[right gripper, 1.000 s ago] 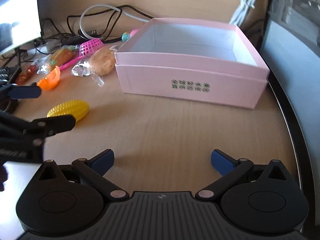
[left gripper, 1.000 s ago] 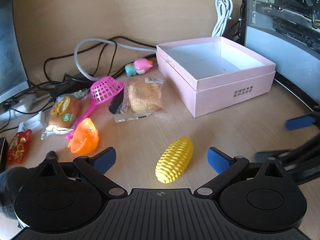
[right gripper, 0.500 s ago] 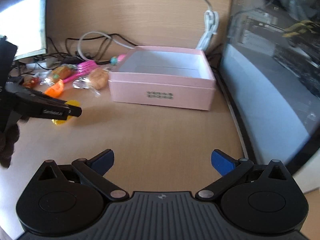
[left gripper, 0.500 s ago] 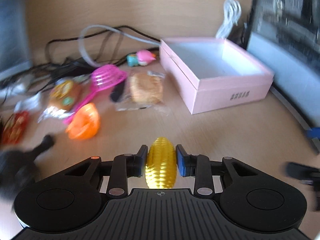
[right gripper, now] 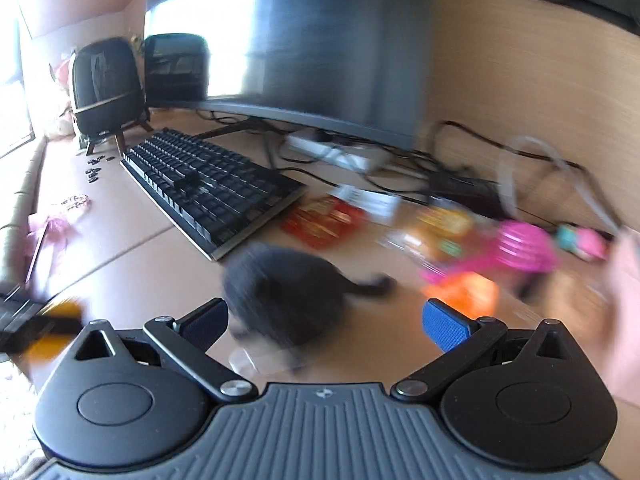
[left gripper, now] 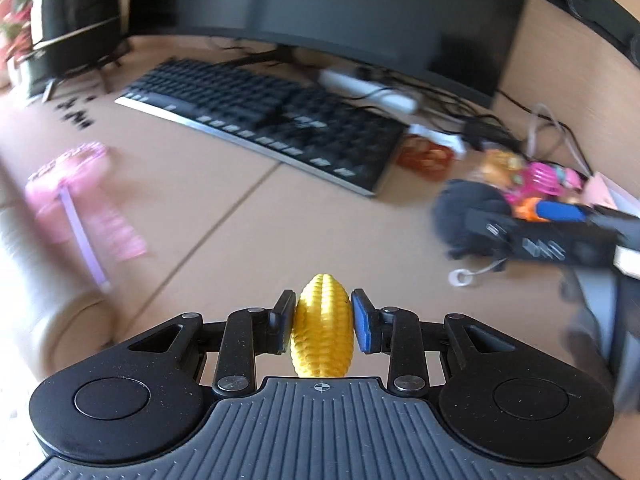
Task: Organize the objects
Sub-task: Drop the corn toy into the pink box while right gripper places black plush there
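My left gripper (left gripper: 322, 322) is shut on a yellow toy corn cob (left gripper: 322, 330) and holds it above the wooden desk. My right gripper (right gripper: 325, 322) is open and empty, just above a dark furry toy (right gripper: 286, 292) with a thin tail. The same dark toy (left gripper: 466, 216) and my right gripper's body (left gripper: 560, 240) show at the right of the left wrist view. A pink toy scoop (right gripper: 520, 250), an orange toy (right gripper: 466, 294) and snack packets (right gripper: 438, 226) lie blurred to the right. The pink box is out of view.
A black keyboard (left gripper: 264, 120) and a monitor (left gripper: 320, 12) stand at the back, with cables (right gripper: 400, 156) behind. A red packet (right gripper: 322, 220) lies by the keyboard. A pink wrapper (left gripper: 84, 204) lies at the left. A black speaker (right gripper: 106, 84) stands far left.
Both grippers have swung left, from facing the pink box to facing the keyboard. My left gripper still holds the corn. My right gripper now hovers over the dark furry toy.
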Demonstrator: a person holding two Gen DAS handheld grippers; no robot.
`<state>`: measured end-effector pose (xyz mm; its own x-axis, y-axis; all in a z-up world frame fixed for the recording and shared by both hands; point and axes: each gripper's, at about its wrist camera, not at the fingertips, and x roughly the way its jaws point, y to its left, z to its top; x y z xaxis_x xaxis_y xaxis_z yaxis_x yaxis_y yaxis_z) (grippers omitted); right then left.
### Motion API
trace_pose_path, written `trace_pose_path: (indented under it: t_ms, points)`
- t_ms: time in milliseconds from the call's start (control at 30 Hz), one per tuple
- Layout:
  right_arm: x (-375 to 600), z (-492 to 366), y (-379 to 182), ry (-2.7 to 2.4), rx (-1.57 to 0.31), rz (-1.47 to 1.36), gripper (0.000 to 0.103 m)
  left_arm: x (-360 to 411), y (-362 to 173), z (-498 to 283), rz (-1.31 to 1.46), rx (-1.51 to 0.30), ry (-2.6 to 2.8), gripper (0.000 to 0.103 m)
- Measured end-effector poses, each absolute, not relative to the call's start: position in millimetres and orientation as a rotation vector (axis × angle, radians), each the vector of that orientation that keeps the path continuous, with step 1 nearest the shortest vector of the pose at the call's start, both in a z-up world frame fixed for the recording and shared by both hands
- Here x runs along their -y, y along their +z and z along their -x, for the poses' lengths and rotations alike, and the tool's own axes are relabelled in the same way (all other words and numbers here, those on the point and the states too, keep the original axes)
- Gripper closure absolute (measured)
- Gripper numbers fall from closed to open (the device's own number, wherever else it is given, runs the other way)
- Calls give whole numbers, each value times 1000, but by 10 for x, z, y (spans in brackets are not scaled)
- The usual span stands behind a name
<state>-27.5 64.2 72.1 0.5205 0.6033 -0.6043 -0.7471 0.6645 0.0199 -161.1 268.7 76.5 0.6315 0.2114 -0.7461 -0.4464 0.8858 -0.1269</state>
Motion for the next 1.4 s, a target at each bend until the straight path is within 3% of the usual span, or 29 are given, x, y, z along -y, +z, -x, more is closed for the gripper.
trace_pose_path:
  t_ms: [167,200,233,333,667,1033,1167,1267,1400]
  points:
    - [-1211,99,498,797,-715,299,0,-2742,740,1676,325,-795,338,69]
    - [-1229,86,464,787,-728,301,4,-2722,732,1641,314,-797,318,69]
    - [-1219,85,440,768,-736,306,14,-2698,737,1606,298,-798,294,69]
    - [-1067,147,515,743,-738,293,16,-2600,743,1500,259,-794,218,69]
    - [537,764,1403,580,-581,264,16,-1604,1021,831,160,-778,-163,69]
    - [2010,877,1544,274,-555,172,16,-124,1554,-767,214,-643,-366,69]
    - [2238,859,1537,258,-548,132,16,441,1337,-1300,160,-633,-412,68]
    - [2373,832,1504,239,-562,118,16,791,926,-1639,56,-733,-324,68]
    - [2478,764,1452,243,-577,120,16,855,677,-1668,65,-770,-289,68]
